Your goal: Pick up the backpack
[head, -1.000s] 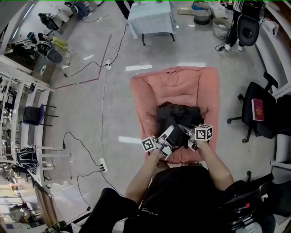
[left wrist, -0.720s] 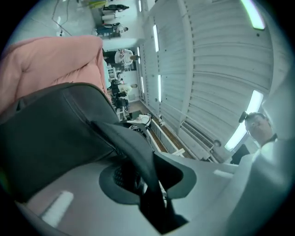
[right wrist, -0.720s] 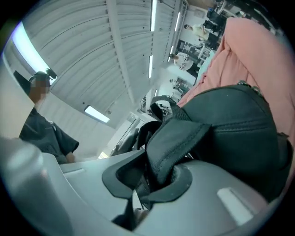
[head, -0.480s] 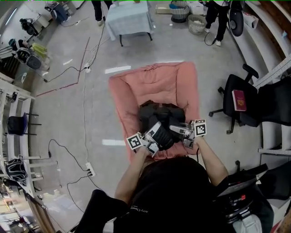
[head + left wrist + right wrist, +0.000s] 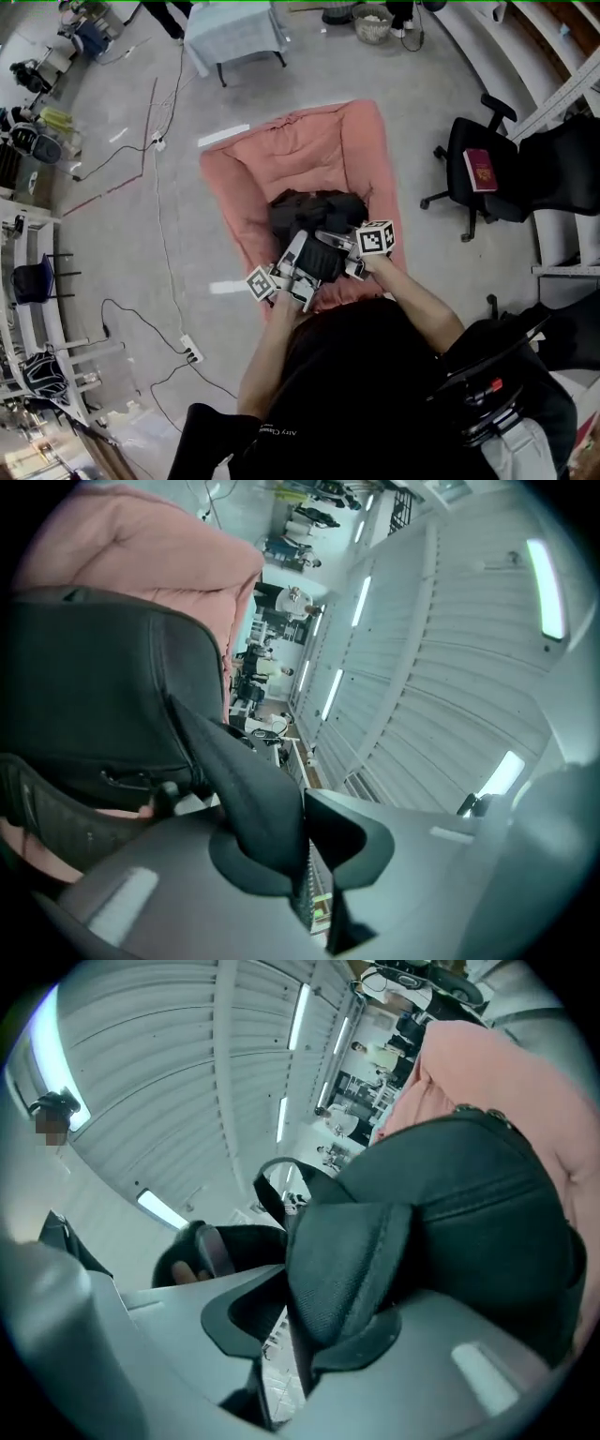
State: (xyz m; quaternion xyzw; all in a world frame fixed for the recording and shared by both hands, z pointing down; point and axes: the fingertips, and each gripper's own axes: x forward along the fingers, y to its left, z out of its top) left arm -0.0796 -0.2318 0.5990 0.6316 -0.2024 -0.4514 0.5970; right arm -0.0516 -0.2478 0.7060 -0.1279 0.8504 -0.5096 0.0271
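Observation:
A black backpack lies on a pink floor cushion. Both grippers meet at its near side. My left gripper is shut on a thin black strap, which runs up from the backpack's body and is pinched between the jaws. My right gripper has a thick padded shoulder strap folded between its jaws. Those jaws are opening, but the strap still fills the gap and touches both. The backpack's body bulges behind it against the pink cushion.
A black office chair with a red book on it stands to the right. A table under a pale cloth is beyond the cushion. Cables and a power strip lie on the floor at the left, near shelving.
Both grippers have risen a little at the backpack's near edge, drawing its straps up. The head view has swung, so the cushion sits higher and further left.

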